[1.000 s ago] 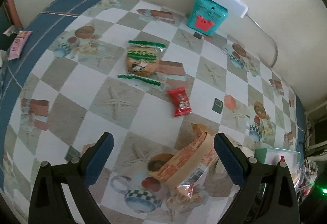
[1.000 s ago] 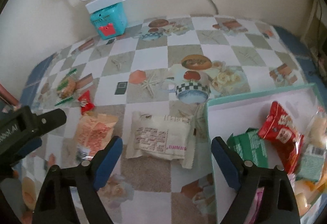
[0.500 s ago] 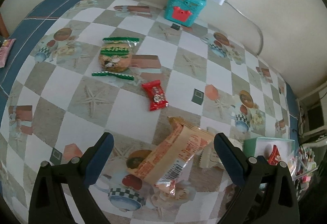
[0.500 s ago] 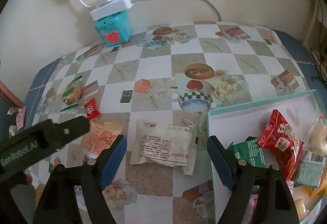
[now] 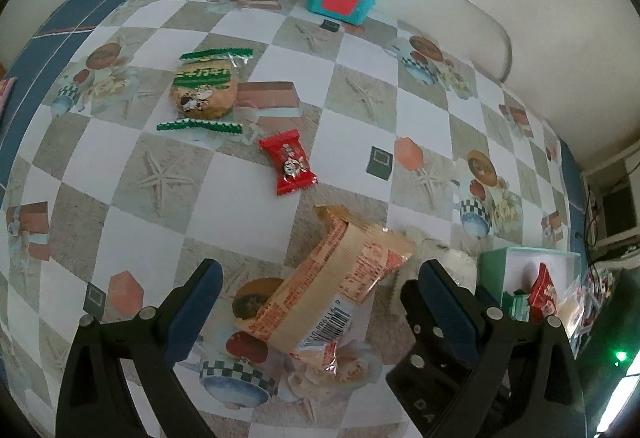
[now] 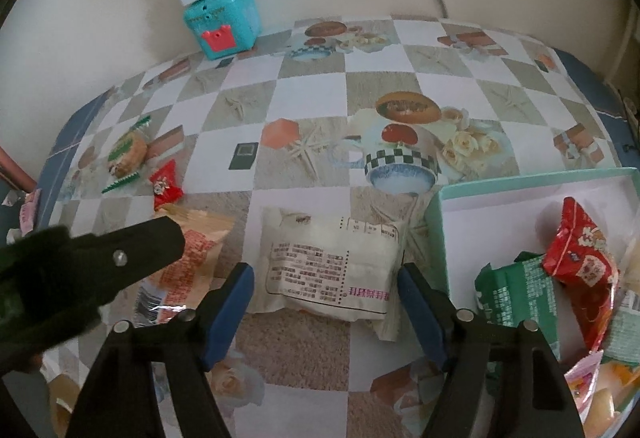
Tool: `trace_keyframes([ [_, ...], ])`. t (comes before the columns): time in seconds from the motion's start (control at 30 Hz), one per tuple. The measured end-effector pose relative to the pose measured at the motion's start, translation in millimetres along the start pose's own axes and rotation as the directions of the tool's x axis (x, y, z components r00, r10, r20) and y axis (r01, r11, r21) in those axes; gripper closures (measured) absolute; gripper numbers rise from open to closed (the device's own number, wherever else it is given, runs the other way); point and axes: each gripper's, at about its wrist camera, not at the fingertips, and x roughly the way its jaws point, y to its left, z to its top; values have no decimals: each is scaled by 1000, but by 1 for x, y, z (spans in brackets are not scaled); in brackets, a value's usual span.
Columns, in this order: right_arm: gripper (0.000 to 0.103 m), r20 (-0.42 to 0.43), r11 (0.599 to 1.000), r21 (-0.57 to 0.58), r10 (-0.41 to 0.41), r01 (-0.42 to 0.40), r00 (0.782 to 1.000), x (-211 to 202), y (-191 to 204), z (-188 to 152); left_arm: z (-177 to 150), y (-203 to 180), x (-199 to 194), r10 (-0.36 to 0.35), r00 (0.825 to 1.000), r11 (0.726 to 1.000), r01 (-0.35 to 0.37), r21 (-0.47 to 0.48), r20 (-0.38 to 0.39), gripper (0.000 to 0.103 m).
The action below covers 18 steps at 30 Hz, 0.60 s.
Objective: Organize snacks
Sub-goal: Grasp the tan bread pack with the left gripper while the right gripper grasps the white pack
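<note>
My left gripper is spread wide around the orange-and-cream crinkled snack packet lying on the bench. My right gripper is likewise apart, straddling the pale cream printed packet beside the mint-green box. Only the right view shows the box's red and green packs clearly.

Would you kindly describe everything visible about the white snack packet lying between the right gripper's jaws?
The white flat plastic snack packet is a pillow-shaped wrapper with crimped ends, printed with small dark text in a framed panel and a line of pink characters. It lies flat and sealed on the checkered tablecloth, just left of the teal-rimmed box, whose wall it looks to be against. The right gripper is open, its blue-padded jaws flanking the packet; contact cannot be confirmed.
</note>
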Motion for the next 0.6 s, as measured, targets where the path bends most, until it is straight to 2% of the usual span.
trace_keyframes([
  [0.33,34,-1,1000,4,-3,3,1000,2,-2,-1,-4,7,14,116,993,993,-116,-5,-30,4],
  [0.5,34,-4,1000,-3,-4,4,1000,3,-1,-1,-4,24,13,137,990,988,-139,-65,-27,5],
  [0.6,32,-1,1000,-12,-10,10,1000,5,1,-1,-5,26,14,135,990,989,-137,-63,-36,5],
])
